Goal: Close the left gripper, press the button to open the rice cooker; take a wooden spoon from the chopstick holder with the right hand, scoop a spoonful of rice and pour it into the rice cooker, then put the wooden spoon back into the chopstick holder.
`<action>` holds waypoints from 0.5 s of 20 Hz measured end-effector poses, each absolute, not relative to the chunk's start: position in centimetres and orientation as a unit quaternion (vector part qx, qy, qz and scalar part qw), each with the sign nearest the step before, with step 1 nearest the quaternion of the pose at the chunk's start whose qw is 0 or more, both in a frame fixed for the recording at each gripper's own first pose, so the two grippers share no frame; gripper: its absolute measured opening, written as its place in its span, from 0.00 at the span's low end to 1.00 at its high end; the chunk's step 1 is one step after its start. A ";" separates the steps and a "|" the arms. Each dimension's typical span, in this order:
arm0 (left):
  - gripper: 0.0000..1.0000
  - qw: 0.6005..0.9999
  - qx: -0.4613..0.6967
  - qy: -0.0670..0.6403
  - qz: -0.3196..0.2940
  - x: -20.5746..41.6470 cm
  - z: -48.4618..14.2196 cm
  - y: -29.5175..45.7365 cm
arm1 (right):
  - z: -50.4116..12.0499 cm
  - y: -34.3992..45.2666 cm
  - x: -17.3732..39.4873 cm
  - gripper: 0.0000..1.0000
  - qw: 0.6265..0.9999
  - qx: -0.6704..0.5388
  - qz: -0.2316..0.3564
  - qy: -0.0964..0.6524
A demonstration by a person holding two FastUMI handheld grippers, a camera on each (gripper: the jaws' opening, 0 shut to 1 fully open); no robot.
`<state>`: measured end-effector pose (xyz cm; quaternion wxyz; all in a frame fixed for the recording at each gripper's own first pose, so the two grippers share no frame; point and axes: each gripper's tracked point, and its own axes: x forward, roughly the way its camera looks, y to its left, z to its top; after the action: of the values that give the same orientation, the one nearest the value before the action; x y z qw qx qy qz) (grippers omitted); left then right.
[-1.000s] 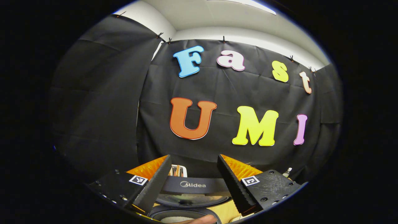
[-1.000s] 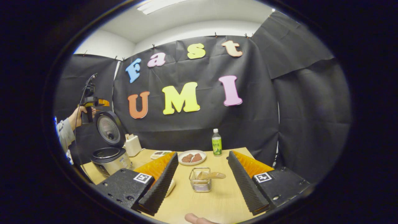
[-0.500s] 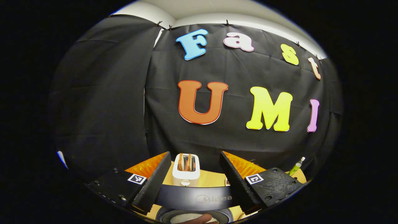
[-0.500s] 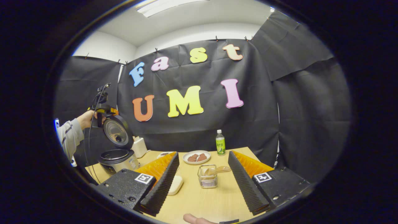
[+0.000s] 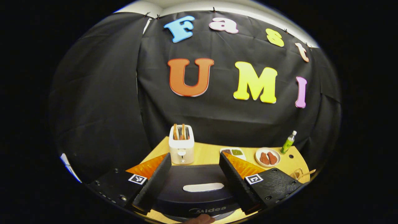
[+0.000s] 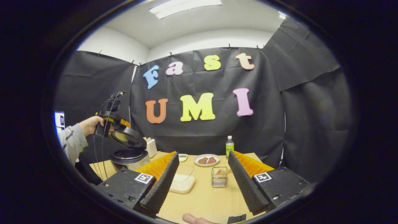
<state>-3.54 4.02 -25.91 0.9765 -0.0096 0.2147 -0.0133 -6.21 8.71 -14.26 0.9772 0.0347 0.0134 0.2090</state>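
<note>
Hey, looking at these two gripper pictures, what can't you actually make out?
- Rice cooker pot contents: the half-lowered lid hides them in the right gripper view; the lid's top covers the pot in the left gripper view.
- Wooden spoon in the chopstick holder: too small to trace its handle.
- Small dish contents: too small to identify.

I see a pale wooden desk (image 6: 205, 199) with a smooth matt top. On it, the dark rice cooker's glossy plastic lid (image 5: 192, 191), a shiny wire-metal chopstick holder (image 6: 219, 180), a smooth white plastic toaster (image 5: 181, 147), and a glossy green plastic bottle (image 6: 229, 146).
</note>
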 end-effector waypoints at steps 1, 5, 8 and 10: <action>1.00 0.975 -0.003 0.220 -0.012 -4.0 -26.6 4.0 | -13.7 8.7 -6.9 0.92 0.978 0.029 0.209 0.004; 1.00 0.965 -0.014 0.263 -0.005 -6.7 -30.3 3.9 | -11.2 8.2 -9.4 0.92 0.981 0.017 0.192 -0.024; 1.00 0.964 -0.010 0.264 -0.001 -7.8 -31.7 3.7 | -9.1 9.4 -12.0 1.00 0.979 0.006 0.200 -0.038; 1.00 0.954 -0.007 0.300 -0.001 -9.0 -33.6 3.6 | -7.9 10.4 -13.8 1.00 0.975 -0.002 0.216 -0.053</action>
<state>-8.97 3.63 -33.60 0.9540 -0.0073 0.2998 -0.0010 -13.81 10.37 -7.85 0.9749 -0.0017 -0.0534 0.2163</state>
